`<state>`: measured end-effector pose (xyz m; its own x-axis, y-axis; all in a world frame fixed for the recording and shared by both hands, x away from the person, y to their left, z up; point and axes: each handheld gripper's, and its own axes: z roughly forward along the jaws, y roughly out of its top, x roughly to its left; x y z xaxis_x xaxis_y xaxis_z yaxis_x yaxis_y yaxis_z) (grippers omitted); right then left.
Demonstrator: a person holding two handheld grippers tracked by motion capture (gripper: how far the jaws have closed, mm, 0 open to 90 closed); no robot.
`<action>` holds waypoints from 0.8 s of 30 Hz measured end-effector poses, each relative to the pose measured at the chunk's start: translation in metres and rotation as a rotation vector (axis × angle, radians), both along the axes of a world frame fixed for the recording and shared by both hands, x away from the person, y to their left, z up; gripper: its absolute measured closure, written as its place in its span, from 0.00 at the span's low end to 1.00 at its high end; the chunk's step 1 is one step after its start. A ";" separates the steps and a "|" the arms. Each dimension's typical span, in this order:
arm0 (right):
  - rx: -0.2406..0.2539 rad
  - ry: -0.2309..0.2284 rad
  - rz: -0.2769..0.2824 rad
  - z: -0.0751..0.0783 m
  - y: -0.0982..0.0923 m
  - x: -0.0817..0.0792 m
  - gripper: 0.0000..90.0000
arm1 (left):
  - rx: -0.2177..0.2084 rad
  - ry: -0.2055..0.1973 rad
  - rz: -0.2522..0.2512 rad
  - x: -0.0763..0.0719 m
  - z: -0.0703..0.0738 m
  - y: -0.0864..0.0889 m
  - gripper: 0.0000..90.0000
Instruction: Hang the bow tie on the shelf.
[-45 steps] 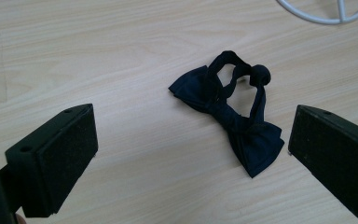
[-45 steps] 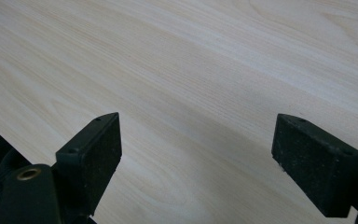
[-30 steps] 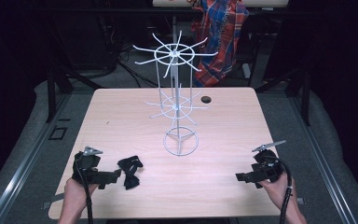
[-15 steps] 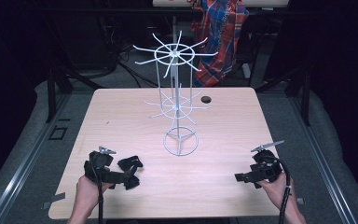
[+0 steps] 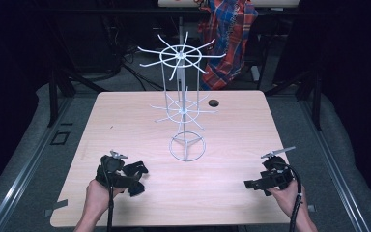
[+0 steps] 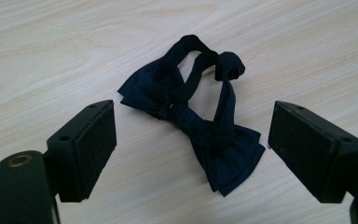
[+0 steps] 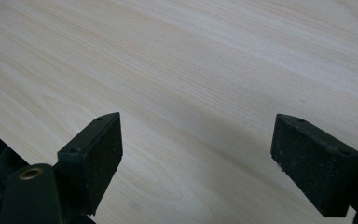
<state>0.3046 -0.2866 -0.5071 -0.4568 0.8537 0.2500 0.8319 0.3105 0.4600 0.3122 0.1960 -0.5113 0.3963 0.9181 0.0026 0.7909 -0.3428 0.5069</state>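
On the counter [image 5: 232, 125], the left gripper [image 6: 191, 144] has moved over the bow tie [image 6: 191, 116], its jaws just closing but still clear of it; a grasp looks imminent.

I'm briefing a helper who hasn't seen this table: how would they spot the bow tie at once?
Start at the white wire display stand in the middle of the wooden table. Look toward the table's near left corner, where the left gripper points. The dark navy bow tie lies there between its open fingers, the table's one soft fabric thing, strap looped behind it.
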 end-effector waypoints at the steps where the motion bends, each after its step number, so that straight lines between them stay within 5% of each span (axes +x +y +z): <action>1: 0.001 0.003 0.004 0.000 0.000 0.000 0.18 | 0.001 -0.005 0.003 0.001 0.000 0.000 0.19; 19: 0.006 0.021 -0.002 -0.002 -0.002 0.000 0.18 | 0.075 -0.025 -0.062 0.019 -0.007 -0.022 0.42; 24: 0.006 0.027 0.007 -0.003 -0.002 0.001 0.18 | 0.140 -0.032 -0.091 0.021 -0.009 -0.031 0.47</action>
<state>0.3058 -0.2882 -0.5104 -0.4558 0.8490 0.2674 0.8418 0.3135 0.4394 0.3331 0.1653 -0.5206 0.4751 0.8684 0.1419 0.7376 -0.4809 0.4741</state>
